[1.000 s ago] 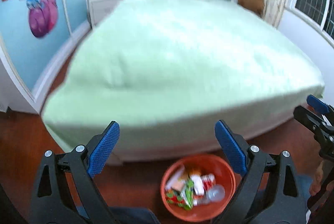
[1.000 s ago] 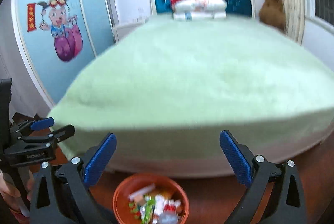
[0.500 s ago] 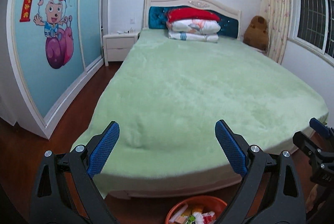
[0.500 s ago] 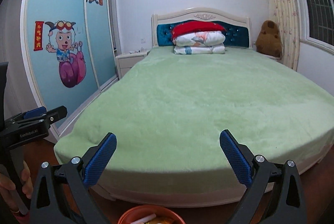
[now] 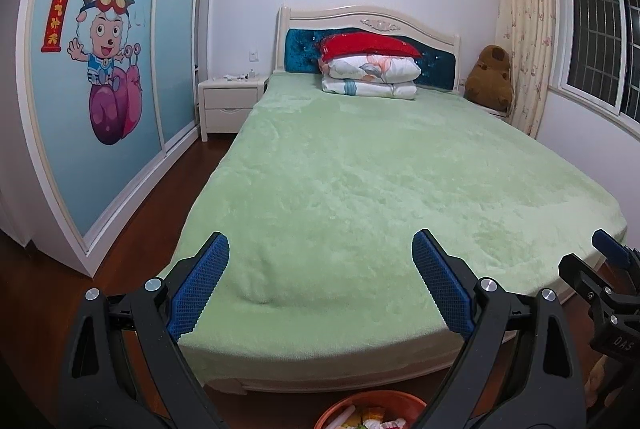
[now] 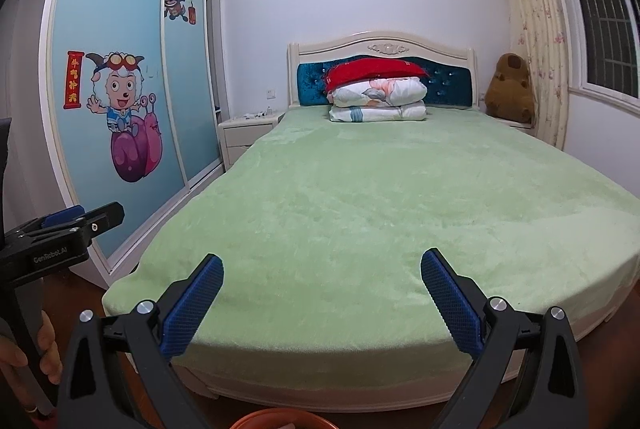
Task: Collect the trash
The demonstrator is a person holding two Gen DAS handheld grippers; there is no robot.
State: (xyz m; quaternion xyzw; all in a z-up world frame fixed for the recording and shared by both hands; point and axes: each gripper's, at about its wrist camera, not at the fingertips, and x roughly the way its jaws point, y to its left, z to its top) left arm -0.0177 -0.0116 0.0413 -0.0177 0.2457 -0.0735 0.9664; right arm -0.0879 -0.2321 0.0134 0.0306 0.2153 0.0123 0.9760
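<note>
An orange bin [image 5: 372, 409] with several wrappers and a small bottle stands on the floor at the foot of the bed; only its rim [image 6: 280, 421] shows in the right wrist view. My left gripper [image 5: 320, 281] is open and empty, raised above the bin and facing the bed. My right gripper [image 6: 322, 299] is open and empty, also facing the bed. Each gripper shows at the edge of the other's view: the right one [image 5: 600, 293] and the left one [image 6: 60, 229]. No loose trash shows on the bed.
A bed with a green blanket [image 5: 380, 181] fills the middle, with folded quilts and a red pillow [image 5: 368, 69] at the headboard. A white nightstand [image 5: 230, 101] and a sliding wardrobe [image 5: 100, 89] stand at the left. A brown plush [image 5: 490, 75] sits by the curtain.
Both grippers have tilted up from the bin toward the bed. The bin has slid to the bottom edge of both views. Both grippers stayed open.
</note>
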